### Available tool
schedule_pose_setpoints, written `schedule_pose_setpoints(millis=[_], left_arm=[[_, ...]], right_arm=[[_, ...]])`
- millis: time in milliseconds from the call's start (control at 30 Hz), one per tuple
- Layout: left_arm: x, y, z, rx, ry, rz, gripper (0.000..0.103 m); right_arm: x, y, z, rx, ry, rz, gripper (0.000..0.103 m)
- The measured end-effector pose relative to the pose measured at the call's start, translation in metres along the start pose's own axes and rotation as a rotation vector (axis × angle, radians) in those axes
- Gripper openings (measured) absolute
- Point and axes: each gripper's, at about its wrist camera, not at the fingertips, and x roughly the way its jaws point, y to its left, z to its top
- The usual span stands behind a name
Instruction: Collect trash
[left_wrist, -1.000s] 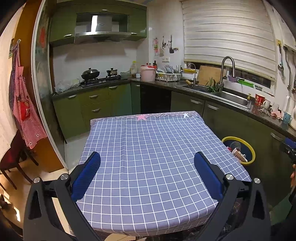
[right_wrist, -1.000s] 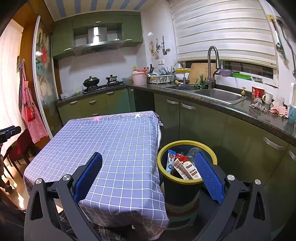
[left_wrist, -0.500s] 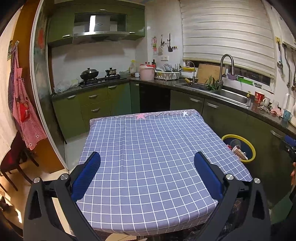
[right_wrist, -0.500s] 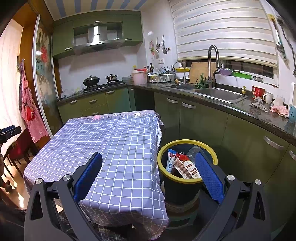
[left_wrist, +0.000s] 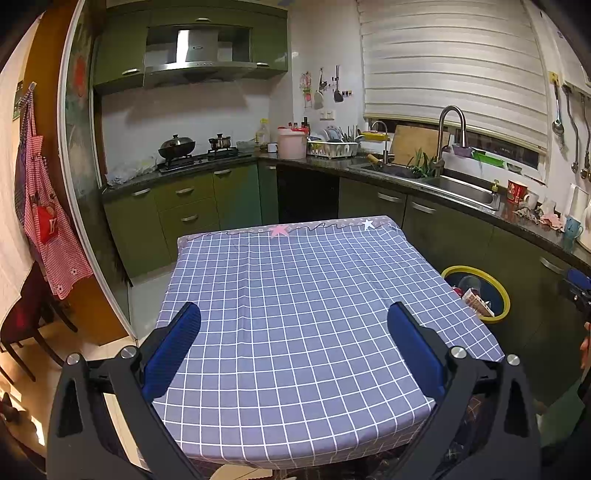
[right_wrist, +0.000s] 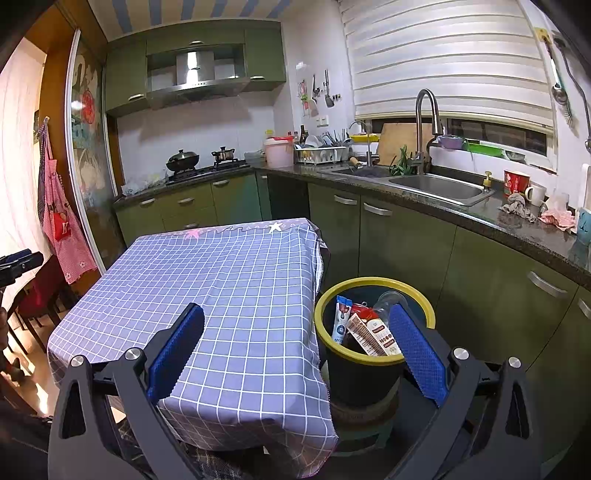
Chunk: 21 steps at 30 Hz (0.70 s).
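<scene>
- Left gripper (left_wrist: 293, 332), black frame with blue padded fingers: spread wide, holding nothing, above the near part of the square table under a purple-blue checked cloth with white grid lines (left_wrist: 295, 295).
- Right gripper (right_wrist: 295, 338), same build: spread wide, empty; its left finger is over the table's near right corner (right_wrist: 251, 317), its right finger over the bin.
- Round black trash bin with yellow rim (right_wrist: 373, 360): on the floor just beside the table's right edge, in front of the green cabinets (right_wrist: 491, 291).
- Trash sits in the bin: blue-white sachet (right_wrist: 340, 319), brown-white printed wrapper (right_wrist: 369, 334), clear plastic cup (right_wrist: 388, 300).
- Left view: same bin (left_wrist: 503, 295) at far right, wrapper (left_wrist: 478, 302) leaning on the rim.
- Steel sink with tall faucet (right_wrist: 439, 186) on the dark counter behind.
</scene>
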Motion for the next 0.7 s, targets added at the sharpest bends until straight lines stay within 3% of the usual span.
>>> schedule_pose_setpoints(millis=[700], left_arm=[[0.03, 0.004, 0.002, -0.007, 0.041, -0.02, 0.096]], right_arm=[[0.006, -0.001, -0.004, -0.008, 0.007, 0.014, 0.098]])
